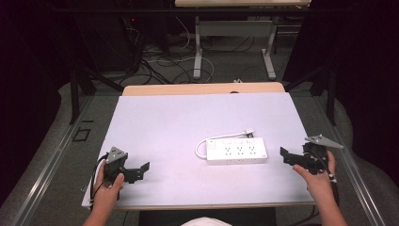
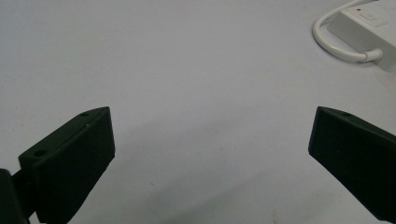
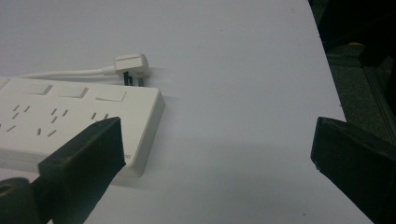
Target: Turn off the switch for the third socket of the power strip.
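Observation:
A white power strip (image 1: 236, 150) lies flat on the white table (image 1: 179, 122), right of centre, with its white cable looped round its left end and its plug (image 1: 248, 132) resting behind it. My left gripper (image 1: 141, 170) is held low at the front left, open, jaws wide apart with bare table between them; the strip's cable loop (image 2: 341, 49) shows far off at its upper right. My right gripper (image 1: 283, 154) sits at the front right, open, just right of the strip's end (image 3: 140, 121). The plug (image 3: 131, 65) lies beyond that end.
The table's right edge (image 3: 327, 70) runs close to my right gripper, with dark floor beyond it. A wooden board edge (image 1: 202, 88) borders the far side. Past it stand a desk frame (image 1: 233, 42) and tangled floor cables (image 1: 160, 61).

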Demonstrator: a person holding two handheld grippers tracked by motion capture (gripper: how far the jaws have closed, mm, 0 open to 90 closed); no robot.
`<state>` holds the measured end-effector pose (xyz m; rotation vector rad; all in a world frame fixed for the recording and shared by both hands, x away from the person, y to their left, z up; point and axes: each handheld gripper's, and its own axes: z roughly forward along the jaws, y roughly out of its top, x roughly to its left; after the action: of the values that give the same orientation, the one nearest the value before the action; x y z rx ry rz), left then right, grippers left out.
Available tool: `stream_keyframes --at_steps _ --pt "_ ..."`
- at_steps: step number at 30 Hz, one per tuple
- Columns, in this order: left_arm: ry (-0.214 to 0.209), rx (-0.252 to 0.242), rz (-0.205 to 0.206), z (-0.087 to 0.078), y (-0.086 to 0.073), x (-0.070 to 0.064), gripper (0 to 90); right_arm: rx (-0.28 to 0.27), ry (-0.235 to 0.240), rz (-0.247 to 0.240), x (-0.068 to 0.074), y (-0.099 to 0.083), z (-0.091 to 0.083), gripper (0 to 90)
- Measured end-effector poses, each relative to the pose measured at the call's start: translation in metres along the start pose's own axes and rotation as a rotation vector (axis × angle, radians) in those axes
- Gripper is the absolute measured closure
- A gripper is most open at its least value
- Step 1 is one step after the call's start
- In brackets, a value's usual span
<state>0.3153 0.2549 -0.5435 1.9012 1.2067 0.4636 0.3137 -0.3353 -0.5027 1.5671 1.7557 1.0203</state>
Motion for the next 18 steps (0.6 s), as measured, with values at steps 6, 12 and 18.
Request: stream_keyframes --at_steps 6,12,18 --pt "-0.001 -0.001 -0.001 0.000 0.000 0.000 0.5 -0.009 -0.019 -0.010 -0.004 -0.009 0.006 2.2" --pt "-0.006 0.001 -0.001 0.000 0.000 0.001 0.5 -0.021 -0.009 -0.029 -0.004 -0.014 0.011 2.2" --pt "-0.005 0.003 0.003 0.001 0.000 0.000 0.4 -0.013 0.004 -0.041 -0.001 -0.022 0.019 2.2"
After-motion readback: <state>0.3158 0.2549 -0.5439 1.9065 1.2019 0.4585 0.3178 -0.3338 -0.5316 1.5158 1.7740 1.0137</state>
